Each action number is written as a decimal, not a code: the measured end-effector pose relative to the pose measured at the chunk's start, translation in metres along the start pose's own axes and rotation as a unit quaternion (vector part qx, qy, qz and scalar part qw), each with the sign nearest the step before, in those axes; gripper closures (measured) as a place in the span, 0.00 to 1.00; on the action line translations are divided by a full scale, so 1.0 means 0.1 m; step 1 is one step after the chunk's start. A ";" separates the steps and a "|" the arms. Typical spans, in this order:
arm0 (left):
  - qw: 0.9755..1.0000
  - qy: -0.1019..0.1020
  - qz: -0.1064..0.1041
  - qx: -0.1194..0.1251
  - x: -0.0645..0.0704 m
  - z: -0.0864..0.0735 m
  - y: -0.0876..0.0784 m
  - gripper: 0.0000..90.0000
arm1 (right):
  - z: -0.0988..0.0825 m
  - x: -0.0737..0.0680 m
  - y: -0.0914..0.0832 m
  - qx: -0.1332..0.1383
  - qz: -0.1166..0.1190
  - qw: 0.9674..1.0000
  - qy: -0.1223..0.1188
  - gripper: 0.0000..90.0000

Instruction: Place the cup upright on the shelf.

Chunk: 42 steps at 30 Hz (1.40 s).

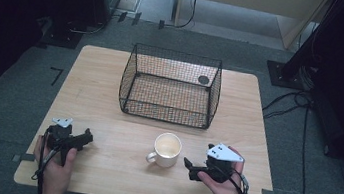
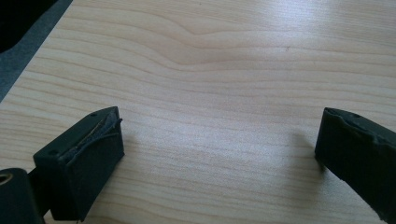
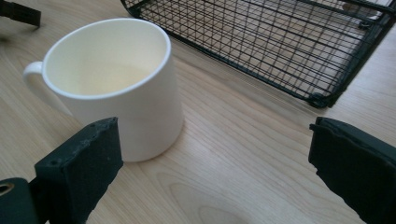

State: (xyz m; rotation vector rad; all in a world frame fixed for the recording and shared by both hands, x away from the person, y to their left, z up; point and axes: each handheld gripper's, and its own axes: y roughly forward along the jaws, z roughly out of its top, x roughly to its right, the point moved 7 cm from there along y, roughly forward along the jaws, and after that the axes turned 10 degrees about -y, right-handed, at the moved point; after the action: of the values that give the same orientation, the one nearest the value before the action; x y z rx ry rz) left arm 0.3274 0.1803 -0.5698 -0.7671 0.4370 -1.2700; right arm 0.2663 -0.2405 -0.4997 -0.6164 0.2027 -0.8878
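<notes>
right gripper (image 1: pixel 191 169) sits just beside the white mug (image 1: pixel 167 150), fingers (image 3: pixel 77 170) spread wide with nothing between them. the mug stands upright at the near middle of the counter (image 1: pixel 102 113), handle turned toward the person's left, in front of the black wire basket (image 1: pixel 171 85). left gripper (image 1: pixel 84 139) rests well apart on the left side, its fingers (image 2: pixel 84 158) wide too, over bare wood.

judging by the pose, the step is closing in on the mug. best bet: slide forward so one finger goes inside the rim and one outside, or straddle the body squarely, then squeeze gently. that glazed wall looks smooth, rounded and slippery, so a low, centred hold should keep it from tipping.

mug looks glossy ceramic, empty as far as i can tell. basket is thin mesh, open-topped. counter is pale wood grain, matte. finger pads look soft and dark, edges a bit frayed.
</notes>
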 end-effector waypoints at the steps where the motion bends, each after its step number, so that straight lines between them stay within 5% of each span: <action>1: 1.000 0.000 0.000 0.000 0.00 0.00 0.00 0.01 | 0.01 -0.01 0.01 0.000 0.001 1.000 0.000 0.03; 18: 1.000 0.000 0.000 0.000 0.00 0.00 0.00 0.01 | 0.22 -0.28 0.20 0.010 0.033 0.999 -0.015 0.01; 42: 1.000 0.000 0.000 0.000 0.00 0.00 0.00 0.01 | 0.25 -0.54 0.52 -0.004 0.063 0.998 -0.023 0.00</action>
State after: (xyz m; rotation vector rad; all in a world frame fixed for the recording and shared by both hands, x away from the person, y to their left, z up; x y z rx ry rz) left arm 0.3274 0.1802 -0.5698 -0.7671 0.4367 -1.2699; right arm 0.2776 -0.1635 -0.5139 -0.6245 0.2026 -0.7501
